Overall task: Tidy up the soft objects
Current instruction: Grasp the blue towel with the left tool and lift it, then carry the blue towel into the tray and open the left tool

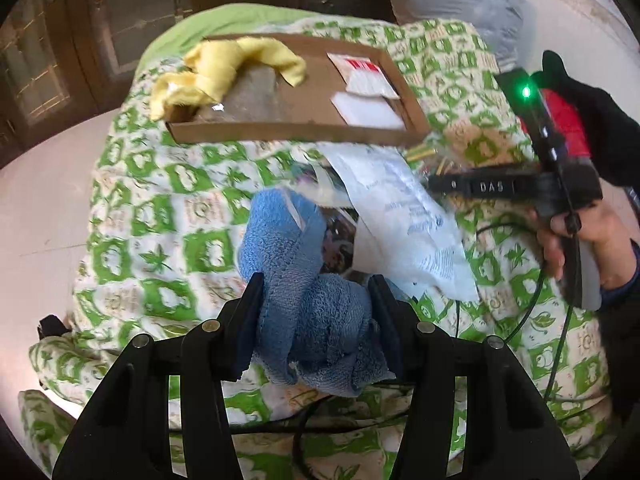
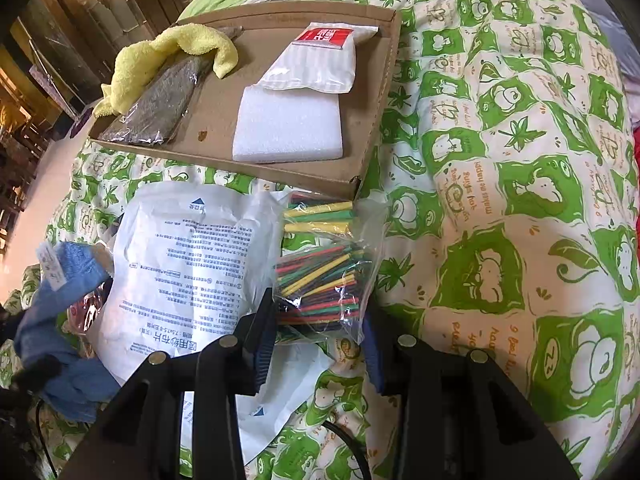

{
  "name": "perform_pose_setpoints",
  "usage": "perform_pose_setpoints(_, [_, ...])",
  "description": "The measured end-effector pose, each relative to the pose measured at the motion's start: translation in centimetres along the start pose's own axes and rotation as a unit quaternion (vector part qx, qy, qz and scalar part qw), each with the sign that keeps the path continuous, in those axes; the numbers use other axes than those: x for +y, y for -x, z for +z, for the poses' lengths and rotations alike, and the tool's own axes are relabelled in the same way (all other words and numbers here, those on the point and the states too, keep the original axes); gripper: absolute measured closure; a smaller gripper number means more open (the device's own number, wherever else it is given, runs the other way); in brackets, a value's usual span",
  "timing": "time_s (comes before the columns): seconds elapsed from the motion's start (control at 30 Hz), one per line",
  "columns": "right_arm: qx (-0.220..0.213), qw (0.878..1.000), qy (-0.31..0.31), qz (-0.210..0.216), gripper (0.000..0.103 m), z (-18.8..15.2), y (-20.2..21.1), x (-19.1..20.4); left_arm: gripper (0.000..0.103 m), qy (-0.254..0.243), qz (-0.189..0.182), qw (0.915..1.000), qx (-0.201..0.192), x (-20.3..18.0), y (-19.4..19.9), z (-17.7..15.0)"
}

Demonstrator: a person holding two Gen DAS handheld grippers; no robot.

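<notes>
1. The left gripper [image 1: 316, 292] is clenched on the blue towel [image 1: 296, 264] — bunched between both pads, its loose end draped toward the quilt [image 1: 168, 216].
2. The right gripper [image 2: 318, 320] has the clear bag of coloured sticks [image 2: 320, 272] between its jaws; whether the pads press it I cannot tell.
3. Just beside that bag lies a white printed pouch [image 2: 192, 256], overlapping a glossy packet under the towel.
4. Farther back sits the cardboard tray [image 2: 372, 128] — holding a yellow cloth [image 2: 168, 48], a grey packet [image 2: 160, 104], a white foam pad [image 2: 288, 128] and a red-labelled pouch [image 2: 320, 64].
</notes>
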State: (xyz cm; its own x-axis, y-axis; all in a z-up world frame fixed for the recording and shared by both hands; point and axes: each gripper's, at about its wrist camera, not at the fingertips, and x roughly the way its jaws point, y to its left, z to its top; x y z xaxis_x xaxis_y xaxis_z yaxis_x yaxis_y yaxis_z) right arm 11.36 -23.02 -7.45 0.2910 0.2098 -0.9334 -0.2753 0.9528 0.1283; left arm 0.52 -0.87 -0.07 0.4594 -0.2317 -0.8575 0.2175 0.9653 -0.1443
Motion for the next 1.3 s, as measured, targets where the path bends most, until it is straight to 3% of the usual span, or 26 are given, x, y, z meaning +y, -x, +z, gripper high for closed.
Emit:
perform_pose_setpoints(0.5, [-0.014,1.0,-0.002,0.019,0.065,-1.2,2.4,0.5,0.052,0.015,0.014,0.9986,-0.05,0.5,3.0,3.3])
perform_pose_setpoints(1.3, [-0.043,0.999,0.017,0.025,0.065,0.5,5.2,1.9,0.051,0.007,0.046,0.9969,-0.064,1.2,2.4,10.4])
